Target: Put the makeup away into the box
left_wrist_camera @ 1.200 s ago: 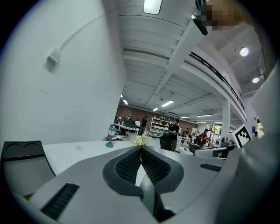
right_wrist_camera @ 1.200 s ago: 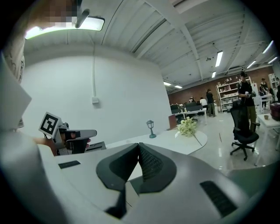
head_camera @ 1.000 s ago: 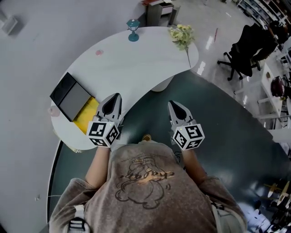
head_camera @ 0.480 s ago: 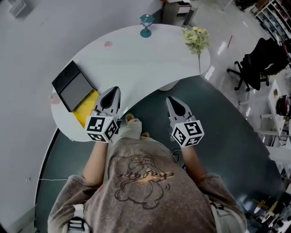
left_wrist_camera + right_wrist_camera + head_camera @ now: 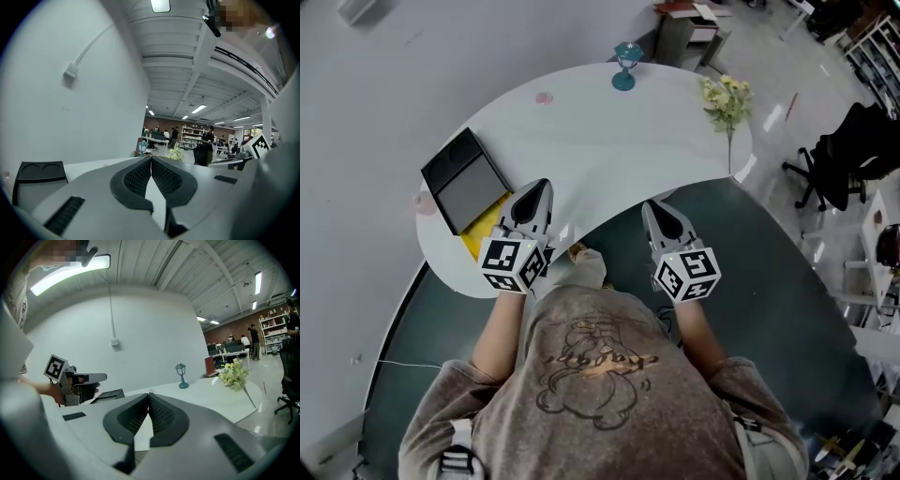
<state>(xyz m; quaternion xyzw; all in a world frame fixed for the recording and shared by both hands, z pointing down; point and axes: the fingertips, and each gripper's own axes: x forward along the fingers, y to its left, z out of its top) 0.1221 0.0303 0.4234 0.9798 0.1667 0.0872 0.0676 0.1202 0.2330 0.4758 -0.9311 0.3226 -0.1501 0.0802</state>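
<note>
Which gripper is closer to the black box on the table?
Left. The left gripper is just beside the black box, on its right; the right gripper is farther off to the right.

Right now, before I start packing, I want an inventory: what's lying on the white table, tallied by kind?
Dark box: 1
Yellow flat item: 1
Small pink items: 2
Teal lamp figurine: 1
Flower sprig: 1
Total: 6

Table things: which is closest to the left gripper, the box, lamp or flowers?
The dark grey flat box, just beside the left gripper at the curved white table's left end. The small teal lamp and yellow flowers stand much farther off.
</note>
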